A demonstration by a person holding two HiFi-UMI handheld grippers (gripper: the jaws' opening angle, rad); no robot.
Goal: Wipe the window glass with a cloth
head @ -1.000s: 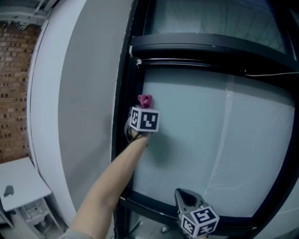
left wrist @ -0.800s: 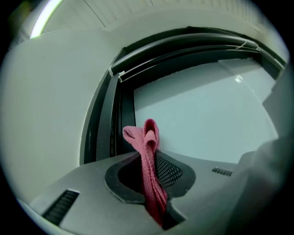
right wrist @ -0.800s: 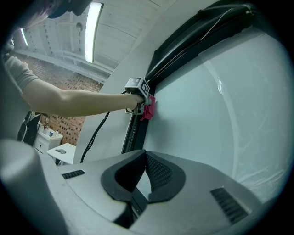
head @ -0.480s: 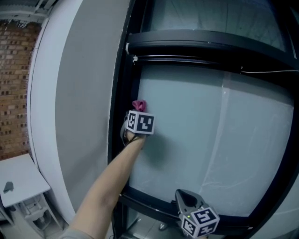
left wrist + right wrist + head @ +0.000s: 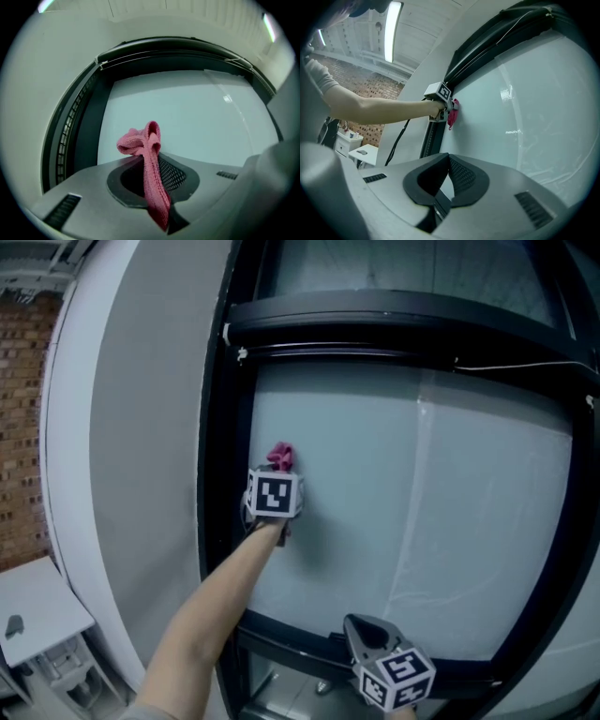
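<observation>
Clamping a pink cloth (image 5: 149, 140), the left gripper (image 5: 151, 161) has its jaws closed on the fabric. One strip runs down between the two pads. The rest stands bunched just beyond the jaw tips, on the far side of them. In the right gripper view that bunch lies against the window glass (image 5: 394, 493), with no gap visible. The contact point is in the left part of the pane, close beside the black window frame (image 5: 217, 446) and about mid-height.

The right gripper (image 5: 448, 157) has its jaws closed tip to tip, with nothing between the pads. In the head view it sits low and near, to the right of the left gripper, in front of the frame's bottom rail and well apart from the cloth.

A bare forearm (image 5: 206, 624) extends from the near left up to the left gripper. Left of the frame is a grey wall (image 5: 141, 427), then a brick wall (image 5: 19, 427), with a small white table (image 5: 37, 606) at the lower left.
</observation>
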